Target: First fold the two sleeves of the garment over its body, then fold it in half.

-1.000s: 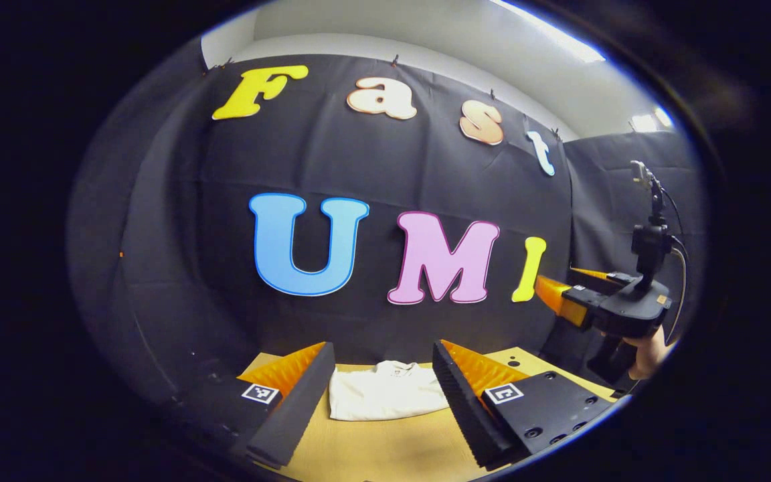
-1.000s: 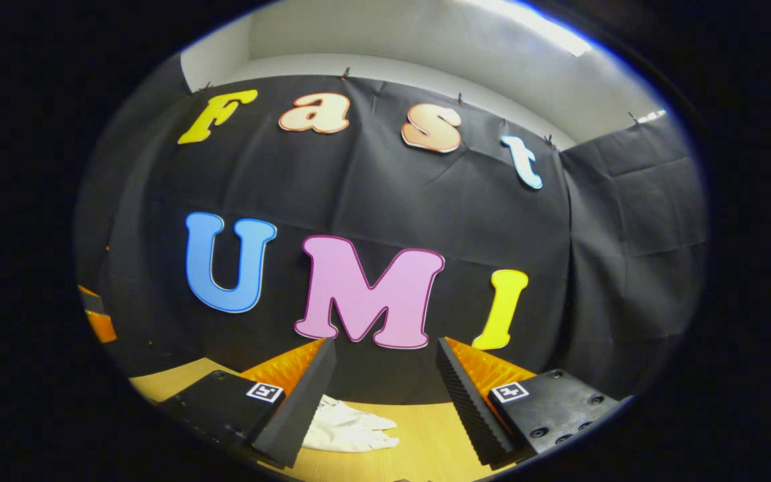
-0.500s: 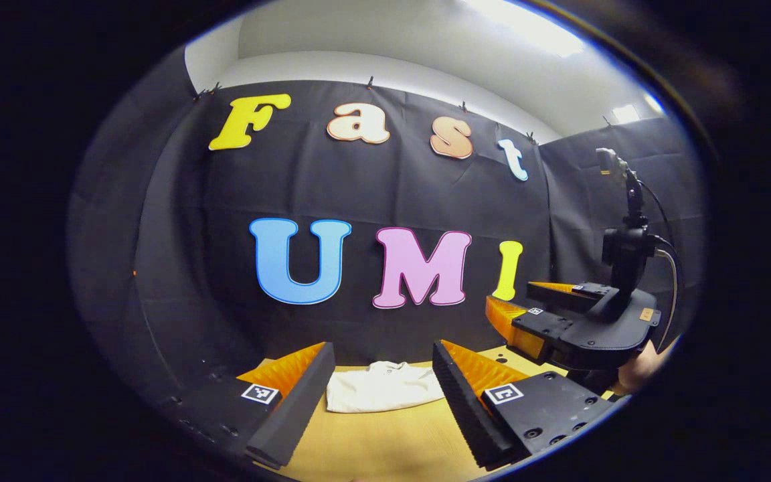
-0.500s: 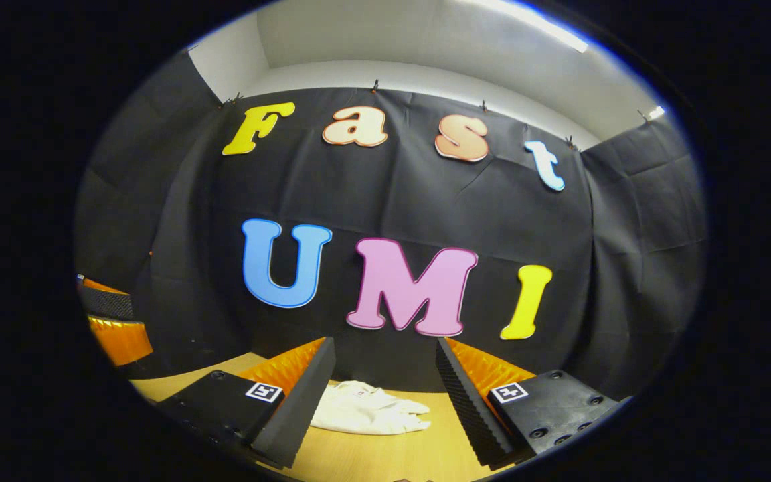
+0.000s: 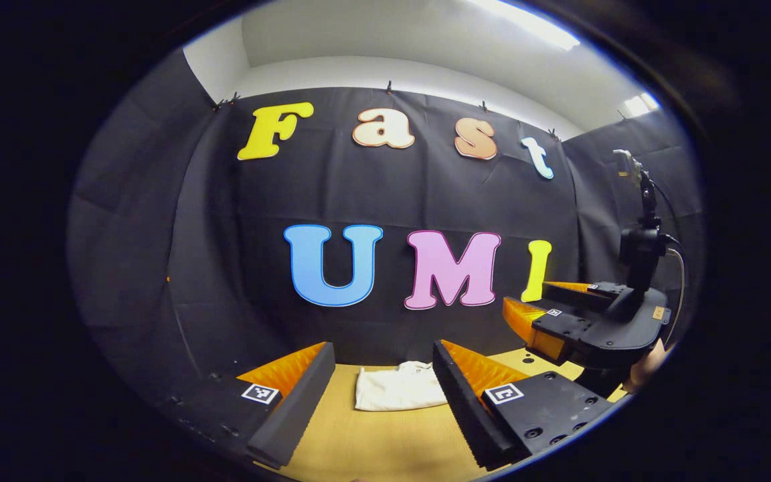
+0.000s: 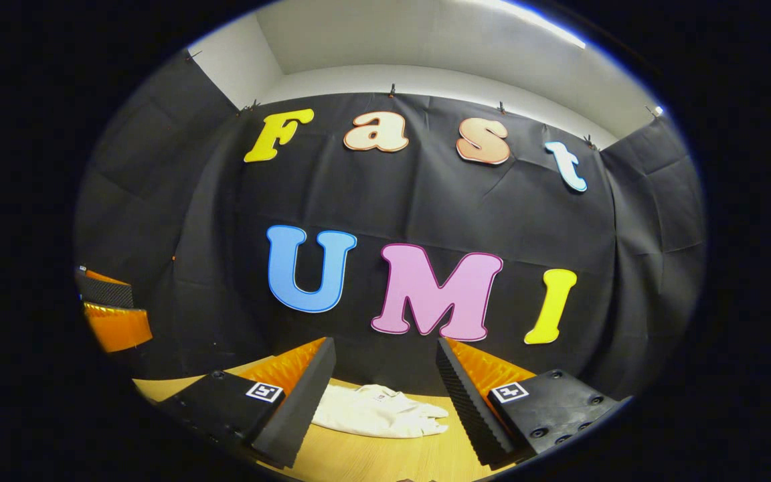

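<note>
Garment (image 5: 400, 395) down on the wooden table (image 5: 372, 448), and what a compact little package it is: a white cloth bundle lying flat near the far edge, close to the black booth wall. In the left gripper view it reads as a neat rectangle with straight sides, no sleeve sticking out. In the right gripper view the same white garment (image 6: 379, 418) shows soft stacked layers along its right-hand edge, which suggests more than one fold is already in it.

Left gripper (image 5: 383, 391) hangs above the table with its jaws wide apart, nothing between them, the garment framed in the gap but well beyond the fingertips. Right gripper (image 6: 385, 395) is the same story: jaws spread, empty, held clear of the cloth. From the left gripper view the right gripper (image 5: 526, 321) also shows off to the side, lifted above the table, with a bit of the hand (image 5: 646, 365) that holds it peeking out beneath.

Judging by the shape, the sleeves look tucked in over the body and the halving fold looks done too. Whether every edge lines up is too small to tell. Little seems left beyond perhaps a tidy-up.
</note>
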Motion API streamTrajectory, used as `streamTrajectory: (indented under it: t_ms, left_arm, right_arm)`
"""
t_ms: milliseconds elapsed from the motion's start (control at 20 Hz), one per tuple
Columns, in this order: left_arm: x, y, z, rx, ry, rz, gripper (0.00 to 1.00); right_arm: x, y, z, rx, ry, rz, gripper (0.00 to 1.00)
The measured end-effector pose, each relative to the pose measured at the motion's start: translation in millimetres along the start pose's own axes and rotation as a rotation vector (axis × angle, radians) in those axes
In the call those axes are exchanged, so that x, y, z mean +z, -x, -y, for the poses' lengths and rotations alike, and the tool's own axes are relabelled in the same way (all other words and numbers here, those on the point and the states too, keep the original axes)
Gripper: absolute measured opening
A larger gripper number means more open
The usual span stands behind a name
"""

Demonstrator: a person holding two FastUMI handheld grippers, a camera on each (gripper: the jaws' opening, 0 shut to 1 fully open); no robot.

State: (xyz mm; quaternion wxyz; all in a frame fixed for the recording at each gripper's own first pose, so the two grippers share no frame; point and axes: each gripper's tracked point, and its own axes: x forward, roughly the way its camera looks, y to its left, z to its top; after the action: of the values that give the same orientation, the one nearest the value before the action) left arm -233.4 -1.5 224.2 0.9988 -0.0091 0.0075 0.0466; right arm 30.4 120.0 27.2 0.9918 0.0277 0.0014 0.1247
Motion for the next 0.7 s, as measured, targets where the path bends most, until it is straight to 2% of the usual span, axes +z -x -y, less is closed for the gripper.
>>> streamTrajectory:
  t_ms: [250,700]
  left_arm:
    - [-1,3,5,-0.007,-0.014,-0.014,0.96]
    - [-6,8,1,-0.003,0.006,-0.027,0.96]
  right_arm:
    - [1,8,-5,0.015,0.012,0.002,0.96]
    - [2,20,2,-0.014,0.038,0.009,0.96]
